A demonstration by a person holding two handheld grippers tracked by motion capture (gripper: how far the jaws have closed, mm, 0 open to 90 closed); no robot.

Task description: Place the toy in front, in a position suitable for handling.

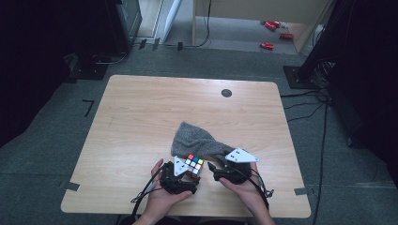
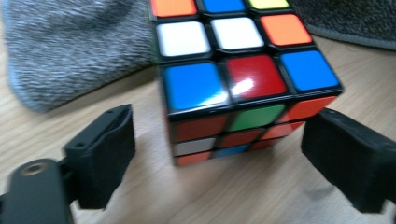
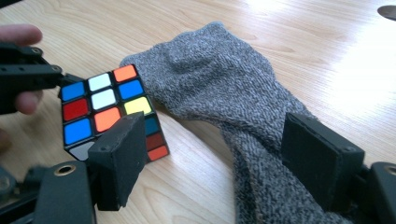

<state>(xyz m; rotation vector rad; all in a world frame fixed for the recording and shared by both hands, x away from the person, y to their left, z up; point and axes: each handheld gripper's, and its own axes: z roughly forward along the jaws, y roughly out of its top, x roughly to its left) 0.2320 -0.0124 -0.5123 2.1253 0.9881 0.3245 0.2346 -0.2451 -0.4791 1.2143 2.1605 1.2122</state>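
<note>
Pale wood-grain table (image 1: 141, 122) bore a glossy puzzle cube (image 2: 243, 79) between the spread left gripper (image 2: 219, 154); the spread right gripper (image 3: 224, 163) straddled a nubby grey sock (image 3: 224, 88).

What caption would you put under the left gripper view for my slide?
A scrambled puzzle cube sits on the wooden table between the open jaws of the left hand-held gripper, beside a grey sock.

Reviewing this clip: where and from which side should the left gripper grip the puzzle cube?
Grip the puzzle cube across its two opposite flat side faces, coming in level from the person's side. It sits flat on the table, and the open left gripper already brackets it; the sock lies behind it.
</note>
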